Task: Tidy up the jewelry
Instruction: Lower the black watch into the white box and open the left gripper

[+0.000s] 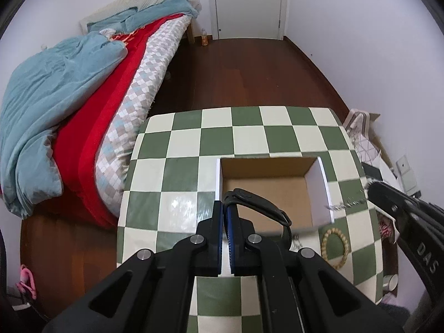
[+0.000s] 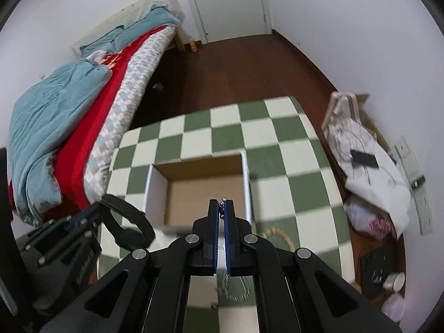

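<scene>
Holding: the left gripper [image 1: 227, 208] has its fingers pinched narrow on a black watch [image 1: 258, 208], whose strap loops up and to the right past the fingertips, above the near edge of the box.
Chain: the right gripper [image 2: 222, 208] has its fingers pressed narrow on a silver chain [image 2: 222, 208]; a bit of it pokes out at the fingertips and the rest hangs below the fingers, blurred, in a loop over the tabletop.
Box: an open cardboard box [image 1: 266, 186] with white side walls sits just ahead of both pairs of fingers; its brown floor shows bare where visible.
Bracelet: a beaded bracelet [image 1: 334, 247] lies on the tabletop [image 1: 180, 166] to the right of the left fingers and just behind the right fingertips, partly cut off by the right gripper's body in the right wrist view.
Tabletop: green and cream checks, carrying the box and the bracelet.
In the way: from the left wrist view the right gripper reaches in from the right, the chain a smeared streak at its tip across the box's right wall.
Around: a bed [image 1: 83, 105] with a blue quilt and red blanket lies to the left, a white door [image 1: 247, 5] far ahead, and a carton with white cloth [image 2: 369, 152] to the right.
Hard to make out: the clutter by the right wall is too blurred to name.
</scene>
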`<state>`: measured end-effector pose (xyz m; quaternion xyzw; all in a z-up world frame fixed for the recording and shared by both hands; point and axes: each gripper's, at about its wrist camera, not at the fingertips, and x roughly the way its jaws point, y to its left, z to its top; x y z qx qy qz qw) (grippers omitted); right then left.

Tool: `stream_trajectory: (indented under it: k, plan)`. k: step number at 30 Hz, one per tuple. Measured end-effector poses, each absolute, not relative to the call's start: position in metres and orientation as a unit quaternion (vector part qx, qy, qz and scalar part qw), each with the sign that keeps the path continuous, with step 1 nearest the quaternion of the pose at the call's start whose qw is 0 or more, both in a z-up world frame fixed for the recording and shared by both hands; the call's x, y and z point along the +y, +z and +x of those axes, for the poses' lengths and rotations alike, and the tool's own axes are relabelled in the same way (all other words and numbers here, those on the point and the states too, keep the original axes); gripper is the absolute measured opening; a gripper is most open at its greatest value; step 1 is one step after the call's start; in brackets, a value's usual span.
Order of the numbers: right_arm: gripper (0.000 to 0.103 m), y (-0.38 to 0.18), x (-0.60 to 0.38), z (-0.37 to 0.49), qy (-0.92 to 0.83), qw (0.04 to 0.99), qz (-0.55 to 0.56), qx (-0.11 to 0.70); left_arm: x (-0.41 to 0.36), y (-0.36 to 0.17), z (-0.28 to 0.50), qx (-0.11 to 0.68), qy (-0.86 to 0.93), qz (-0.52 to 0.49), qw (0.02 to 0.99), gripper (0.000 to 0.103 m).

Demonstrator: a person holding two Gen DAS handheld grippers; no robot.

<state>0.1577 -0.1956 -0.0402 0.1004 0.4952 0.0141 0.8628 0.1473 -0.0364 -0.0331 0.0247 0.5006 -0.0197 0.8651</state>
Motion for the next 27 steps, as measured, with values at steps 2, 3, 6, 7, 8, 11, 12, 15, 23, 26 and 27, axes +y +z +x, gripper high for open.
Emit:
stream_trajectory:
  k: [2, 3, 6, 7, 8, 11, 12, 15, 23, 26, 27]
  plan:
    - [0.004, -0.043, -0.191, 0.176, 0.022, 0.860, 0.099, 0.500, -0.033, -0.037, 0.159, 0.508, -0.021, 0.013, 0.861, 0.001]
    - [0.004, -0.046, -0.190, 0.185, 0.024, 0.857, 0.100, 0.505, -0.032, -0.039, 0.165, 0.513, -0.022, 0.009, 0.858, 0.001]
    - [0.004, -0.064, -0.188, 0.213, 0.035, 0.842, 0.108, 0.528, -0.028, -0.052, 0.185, 0.533, -0.029, -0.006, 0.846, 0.001]
    - [0.004, -0.070, -0.187, 0.221, 0.037, 0.837, 0.108, 0.534, -0.027, -0.057, 0.192, 0.542, -0.033, -0.015, 0.840, 0.001]
    - [0.004, -0.076, -0.186, 0.227, 0.039, 0.833, 0.109, 0.541, -0.026, -0.060, 0.196, 0.546, -0.035, -0.019, 0.837, 0.001]
    - [0.004, -0.097, -0.188, 0.242, 0.040, 0.820, 0.113, 0.560, -0.025, -0.074, 0.212, 0.564, -0.044, -0.035, 0.824, 0.001]
    - [0.004, -0.101, -0.188, 0.246, 0.039, 0.817, 0.113, 0.564, -0.025, -0.079, 0.217, 0.570, -0.048, -0.040, 0.819, 0.001]
    - [0.004, -0.114, -0.190, 0.258, 0.038, 0.808, 0.114, 0.577, -0.025, -0.089, 0.232, 0.583, -0.055, -0.054, 0.809, 0.001]
    - [0.005, -0.132, -0.193, 0.282, 0.045, 0.784, 0.116, 0.609, -0.027, -0.106, 0.262, 0.607, -0.057, -0.062, 0.791, 0.009]
    - [0.014, -0.136, -0.193, 0.284, 0.042, 0.774, 0.113, 0.622, -0.025, -0.104, 0.265, 0.605, -0.051, -0.057, 0.792, 0.021]
    - [0.026, -0.136, -0.193, 0.284, 0.041, 0.774, 0.113, 0.622, -0.025, -0.102, 0.264, 0.602, -0.050, -0.057, 0.795, 0.042]
